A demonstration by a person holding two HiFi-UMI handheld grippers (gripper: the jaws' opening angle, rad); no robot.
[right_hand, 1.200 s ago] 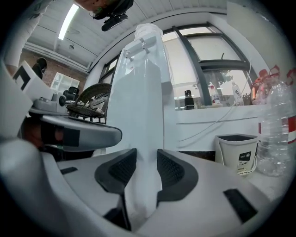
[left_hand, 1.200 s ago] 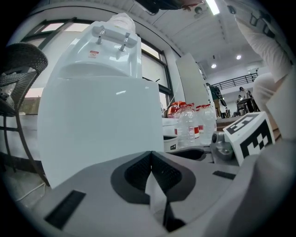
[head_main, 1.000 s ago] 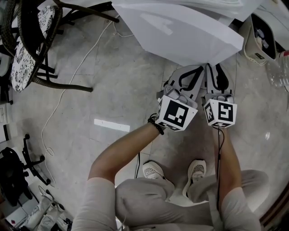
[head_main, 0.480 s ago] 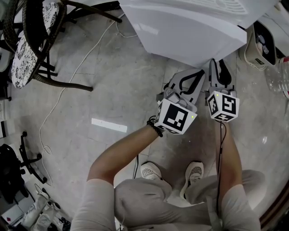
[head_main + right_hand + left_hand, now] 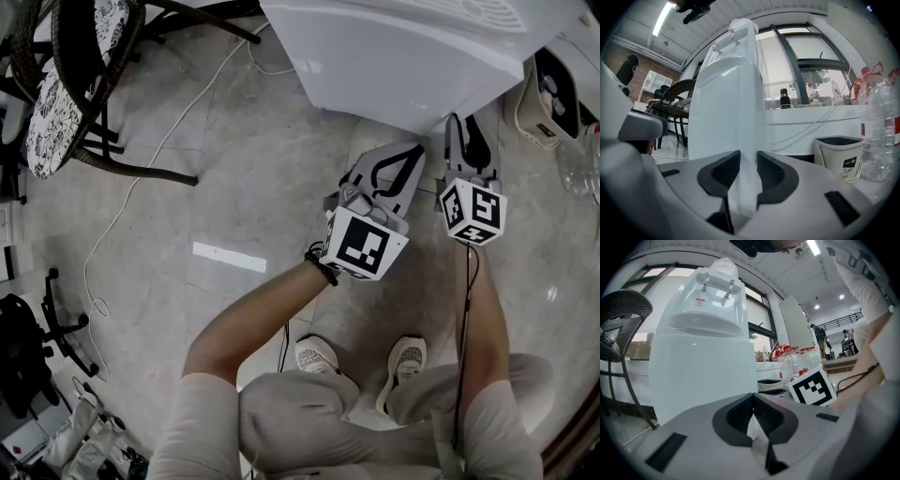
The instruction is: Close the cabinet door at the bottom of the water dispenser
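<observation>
Ahead, upper right, the water dispenser (image 5: 403, 56) shows between spread, just-closing jaws of the nearer right gripper (image 5: 747, 157); the left gripper (image 5: 753, 399) is clamped together.

I'm looking down on a grey marble floor (image 5: 244, 187) running beneath a black wicker chair (image 5: 70, 94); a white cable (image 5: 161, 155) is trailing across it, and daylight is coming through tall windows (image 5: 811, 51).

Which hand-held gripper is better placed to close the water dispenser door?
Likely the right hand-held gripper: jaws apart, just closing, water dispenser edge between them; the left hand-held gripper is shut.
</observation>
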